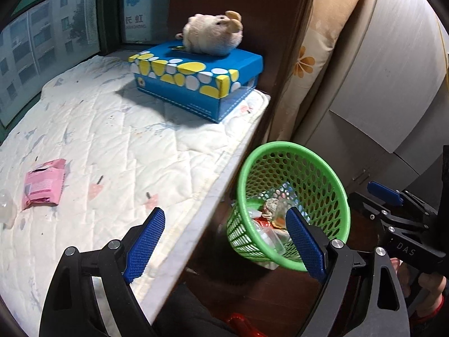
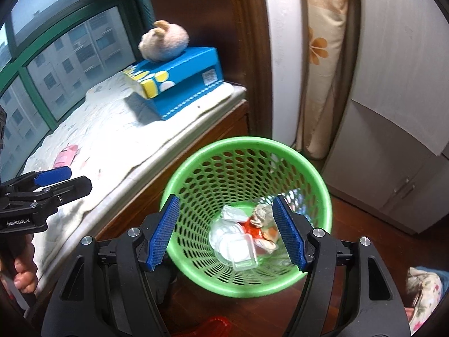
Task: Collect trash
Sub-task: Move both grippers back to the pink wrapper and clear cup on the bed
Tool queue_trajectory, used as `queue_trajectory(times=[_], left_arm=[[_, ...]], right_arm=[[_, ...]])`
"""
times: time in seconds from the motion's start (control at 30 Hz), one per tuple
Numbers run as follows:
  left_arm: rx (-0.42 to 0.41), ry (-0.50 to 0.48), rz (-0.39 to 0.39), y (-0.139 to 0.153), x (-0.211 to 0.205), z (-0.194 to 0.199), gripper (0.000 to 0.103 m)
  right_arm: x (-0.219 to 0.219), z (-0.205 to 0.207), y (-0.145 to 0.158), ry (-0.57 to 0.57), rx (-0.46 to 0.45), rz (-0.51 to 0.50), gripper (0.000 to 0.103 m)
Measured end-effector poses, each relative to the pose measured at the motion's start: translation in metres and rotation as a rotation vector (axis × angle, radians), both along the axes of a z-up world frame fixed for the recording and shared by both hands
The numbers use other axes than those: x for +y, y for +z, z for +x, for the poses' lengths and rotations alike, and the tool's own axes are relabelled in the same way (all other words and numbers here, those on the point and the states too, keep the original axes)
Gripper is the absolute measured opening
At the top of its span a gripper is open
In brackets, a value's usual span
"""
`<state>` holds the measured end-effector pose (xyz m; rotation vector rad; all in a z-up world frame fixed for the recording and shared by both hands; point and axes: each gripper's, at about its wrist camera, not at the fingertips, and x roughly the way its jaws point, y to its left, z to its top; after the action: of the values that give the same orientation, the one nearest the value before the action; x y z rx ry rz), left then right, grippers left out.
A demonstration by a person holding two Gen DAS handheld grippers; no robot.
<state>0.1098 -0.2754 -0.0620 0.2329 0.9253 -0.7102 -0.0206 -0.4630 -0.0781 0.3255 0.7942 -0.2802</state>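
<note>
A pink wrapper (image 1: 43,182) lies on the white quilted mat (image 1: 118,146) of the window seat, left of my left gripper (image 1: 224,241). A clear plastic piece (image 1: 5,205) sits beside it at the frame edge. That gripper hangs open and empty over the mat's edge. On the floor stands a green mesh basket (image 1: 322,185) holding clear cups, crumpled foil and red wrappers. My right gripper (image 2: 226,233) hovers above the basket (image 2: 238,174), open, nothing between its pads. In the right wrist view the pink wrapper (image 2: 66,154) shows small, beyond my left gripper (image 2: 64,182).
A blue tissue box (image 1: 196,81) with a plush toy (image 1: 213,33) on it sits at the mat's far end by the window. A flowered cushion (image 1: 314,56) and pale cabinet (image 2: 393,154) stand behind the basket. A red object (image 2: 213,325) lies on the wooden floor.
</note>
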Motion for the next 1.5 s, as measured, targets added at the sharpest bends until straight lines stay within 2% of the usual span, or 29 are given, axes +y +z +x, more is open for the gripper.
queue_trajectory(times=[0.6, 0.83, 1.0, 1.13, 1.5], left_arm=[[-0.041, 0.408, 0.037, 0.007, 0.180, 0.073, 0.085], [-0.126, 0.541, 0.134, 0.008, 0.241, 0.110, 0.085], [-0.134, 0.565, 0.183, -0.001, 0.266, 0.138, 0.085], [-0.107, 0.555, 0.199, -0.014, 0.280, 0.157, 0.085], [-0.079, 0.494, 0.242, -0.043, 0.286, 0.191, 0.085]], right_arm=[[0.102, 0.092, 0.020, 0.306, -0.021, -0.027, 0.080], [0.144, 0.131, 0.025, 0.428, -0.012, -0.051, 0.081], [0.173, 0.157, 0.025, 0.512, 0.002, -0.076, 0.081], [0.191, 0.177, 0.023, 0.559, 0.016, -0.087, 0.081], [0.222, 0.221, 0.013, 0.652, 0.045, -0.097, 0.082]])
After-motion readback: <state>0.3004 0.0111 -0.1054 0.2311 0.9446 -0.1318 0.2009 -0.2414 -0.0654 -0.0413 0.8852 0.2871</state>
